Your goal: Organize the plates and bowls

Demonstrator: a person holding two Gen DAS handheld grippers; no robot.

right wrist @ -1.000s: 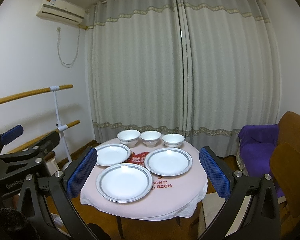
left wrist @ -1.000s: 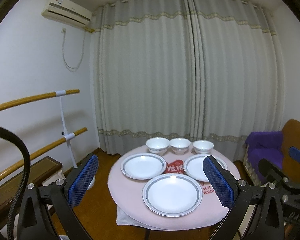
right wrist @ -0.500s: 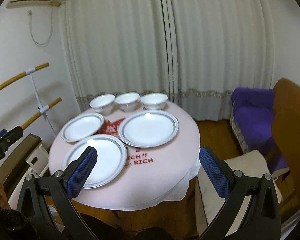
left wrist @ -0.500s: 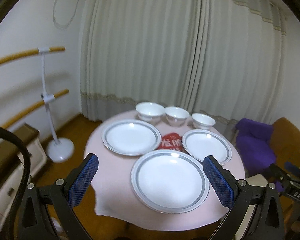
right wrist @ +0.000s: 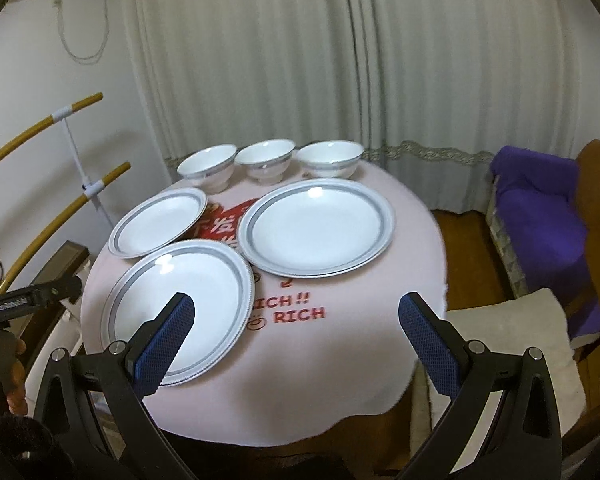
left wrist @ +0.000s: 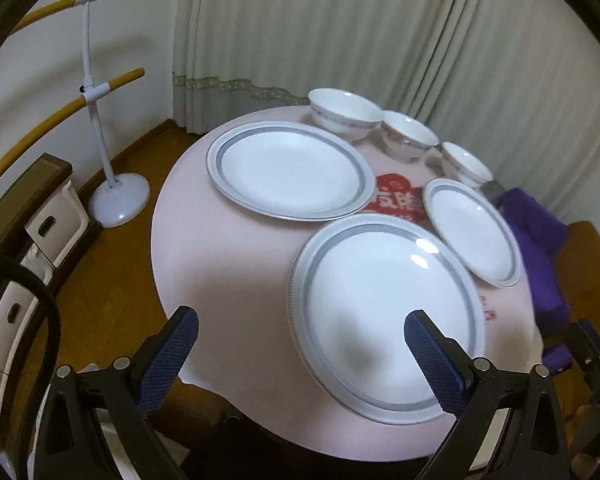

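Hovering over pink cloth (right wrist: 340,360): both jaws spread, empty; three grey-banded white plates (right wrist: 316,232), three bowls (right wrist: 264,164).

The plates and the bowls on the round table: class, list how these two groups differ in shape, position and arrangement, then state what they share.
1. The plates are wide and shallow; the bowls are narrow, deep and footed.
2. The plates lie nearer the camera; the bowls stand along the far edge by the curtain.
3. The plates form a triangle; the bowls form a row.

Shared: three of each, white with a grey rim band, upright, empty, unstacked, on the pink tablecloth.
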